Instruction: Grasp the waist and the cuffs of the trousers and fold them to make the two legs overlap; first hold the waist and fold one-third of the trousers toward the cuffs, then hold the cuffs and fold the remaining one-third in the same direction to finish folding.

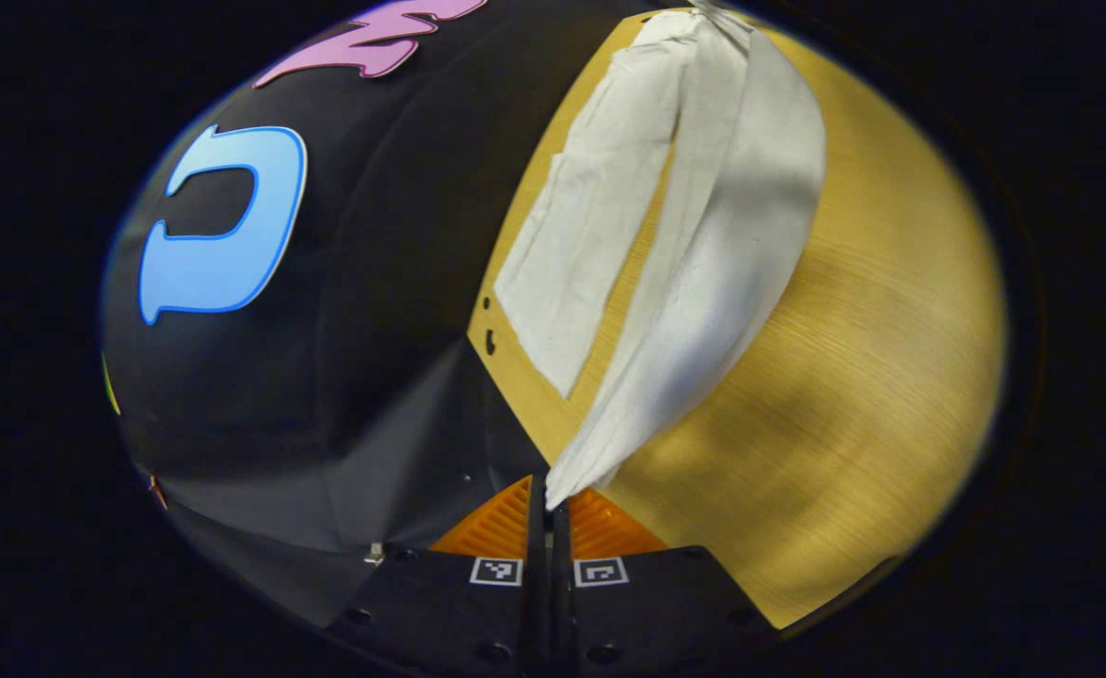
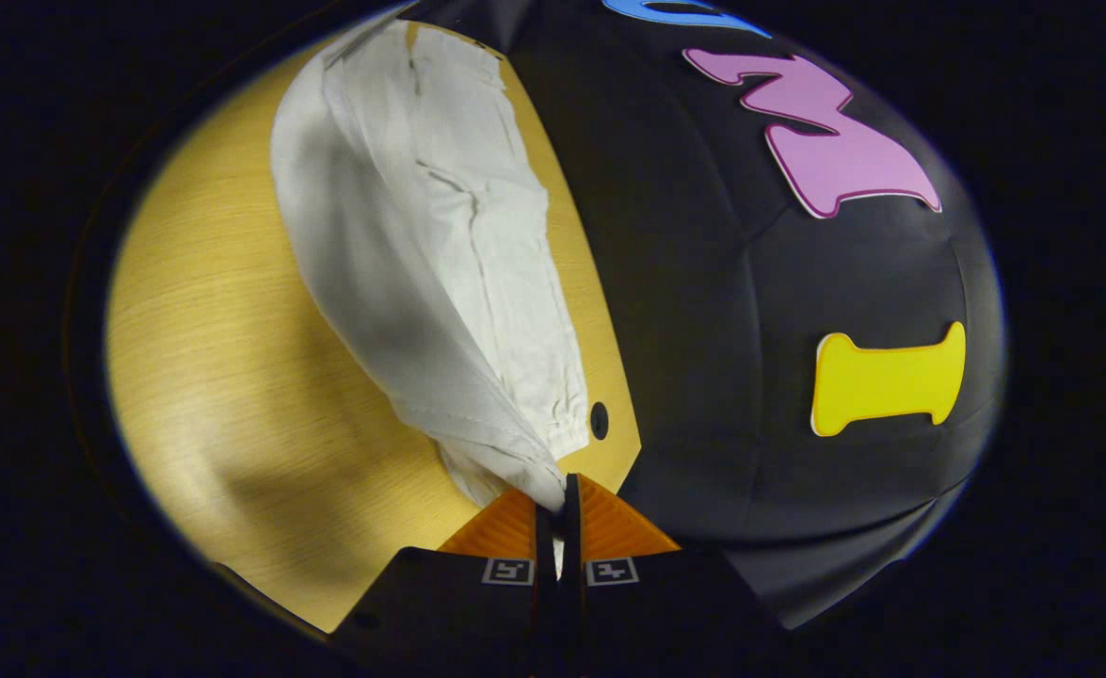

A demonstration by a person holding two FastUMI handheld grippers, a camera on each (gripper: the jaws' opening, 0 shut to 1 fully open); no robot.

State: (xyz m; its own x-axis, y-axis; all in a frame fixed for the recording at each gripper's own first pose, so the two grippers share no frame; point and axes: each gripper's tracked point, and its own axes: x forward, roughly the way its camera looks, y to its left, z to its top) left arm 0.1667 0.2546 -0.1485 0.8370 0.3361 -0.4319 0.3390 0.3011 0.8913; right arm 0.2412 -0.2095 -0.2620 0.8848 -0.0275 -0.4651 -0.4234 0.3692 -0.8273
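White trousers (image 1: 703,245) lie on a light wooden table (image 1: 873,358). In the left gripper view, one leg rests flat on the table while the other is lifted off it, its cuff end pinched in my left gripper (image 1: 550,508), which is shut on the cloth. In the right gripper view, the trousers (image 2: 421,245) rise from the table (image 2: 232,377) toward the camera, and my right gripper (image 2: 560,504) is shut on a bunched end with a gathered hem. The lifted cloth sags between the two grips and casts a shadow on the wood.
The table's far edge runs along the booth's black wall (image 1: 374,311), close to the flat leg. Small dark holes (image 1: 488,339) mark the tabletop near that edge, and another hole (image 2: 599,419) sits by the gathered hem. Bare wood spreads on the near side.
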